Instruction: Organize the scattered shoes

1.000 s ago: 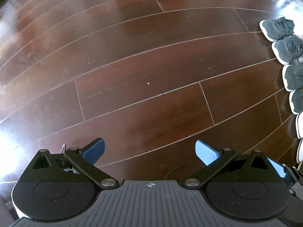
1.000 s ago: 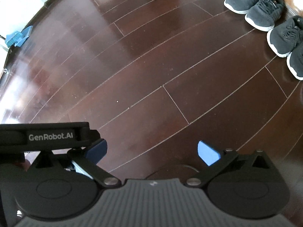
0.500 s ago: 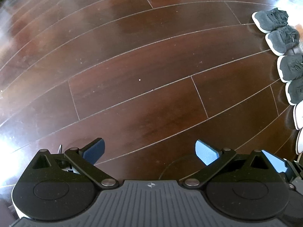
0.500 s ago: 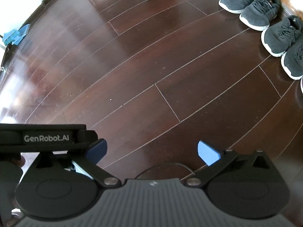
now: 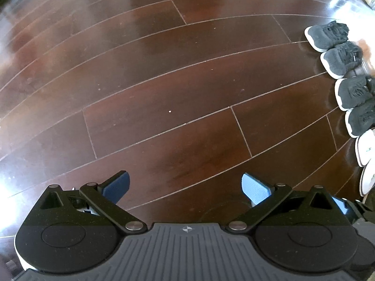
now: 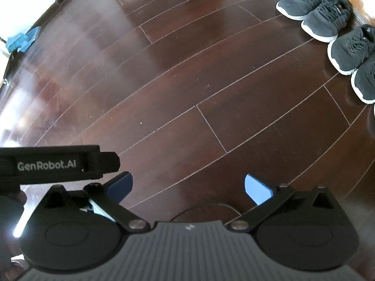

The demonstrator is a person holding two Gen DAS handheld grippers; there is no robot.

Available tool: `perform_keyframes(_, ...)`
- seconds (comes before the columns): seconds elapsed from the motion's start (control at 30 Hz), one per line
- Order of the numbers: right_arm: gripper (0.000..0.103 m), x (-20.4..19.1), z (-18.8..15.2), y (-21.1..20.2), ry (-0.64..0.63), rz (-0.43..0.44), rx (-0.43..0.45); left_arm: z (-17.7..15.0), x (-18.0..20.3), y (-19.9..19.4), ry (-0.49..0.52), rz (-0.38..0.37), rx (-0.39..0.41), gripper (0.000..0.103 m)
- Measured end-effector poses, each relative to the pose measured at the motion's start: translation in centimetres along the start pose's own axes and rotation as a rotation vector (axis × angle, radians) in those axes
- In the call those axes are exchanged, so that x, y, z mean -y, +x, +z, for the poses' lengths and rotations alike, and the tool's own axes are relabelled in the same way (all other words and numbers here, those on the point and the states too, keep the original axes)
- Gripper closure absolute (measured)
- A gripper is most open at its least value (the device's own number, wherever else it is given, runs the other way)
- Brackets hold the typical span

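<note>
A blue object (image 6: 21,41) was seen at the far left edge of the dark wooden floor (image 6: 187,89), beside a pale surface; its kind could not be told.

In the right wrist view, the body of the left gripper (image 6: 56,164), marked "GenRobot.AI", was seen at the near left, just beside the right gripper (image 6: 188,187). The blue pads (image 6: 257,188) of the right gripper were spread wide apart. Nothing was held between them, and only bare floor was seen in the gap. A thin dark cable (image 6: 204,207) was seen on the floor just ahead of the gripper body.

In the left wrist view, the left gripper (image 5: 185,185) was likewise spread wide, its blue pads (image 5: 255,187) well apart and empty, with bare planks seen between them.

The shoes were found well apart from both grippers, along the right edge of the floor. Four dark grey sneakers with white soles (image 5: 327,36) (image 5: 341,58) (image 5: 354,92) (image 5: 362,118) were set side by side in a row running from far to near. Their long axes were laid roughly parallel, with the toes pointed left toward the open floor and the heels toward the right edge. In the right wrist view the same sneakers (image 6: 302,0) were seen at the far right. Nearer in the row, two white shoes (image 5: 365,148) (image 5: 368,178) were cut off by the frame edge; their toes were also pointed left.
</note>
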State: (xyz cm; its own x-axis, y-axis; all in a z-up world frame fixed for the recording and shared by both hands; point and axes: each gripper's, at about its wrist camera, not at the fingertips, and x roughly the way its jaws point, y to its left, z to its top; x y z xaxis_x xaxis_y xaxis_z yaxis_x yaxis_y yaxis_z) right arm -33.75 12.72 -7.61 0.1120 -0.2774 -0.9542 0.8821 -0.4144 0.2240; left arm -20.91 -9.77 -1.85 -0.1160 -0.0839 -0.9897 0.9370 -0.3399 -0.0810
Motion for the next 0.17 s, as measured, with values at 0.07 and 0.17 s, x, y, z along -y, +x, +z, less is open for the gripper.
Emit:
perform_keyframes(0.07,0.000,0.09,0.02,-0.07,0.002,0.000,0.002,-0.03,0.06,-0.13,0.002,0.003,0.004,0.000)
perform_keyframes(0.17,0.000,0.29,0.03,-0.12,0.006,-0.004,0.002,-0.02,-0.04,-0.03,0.002,0.012,0.009,0.000)
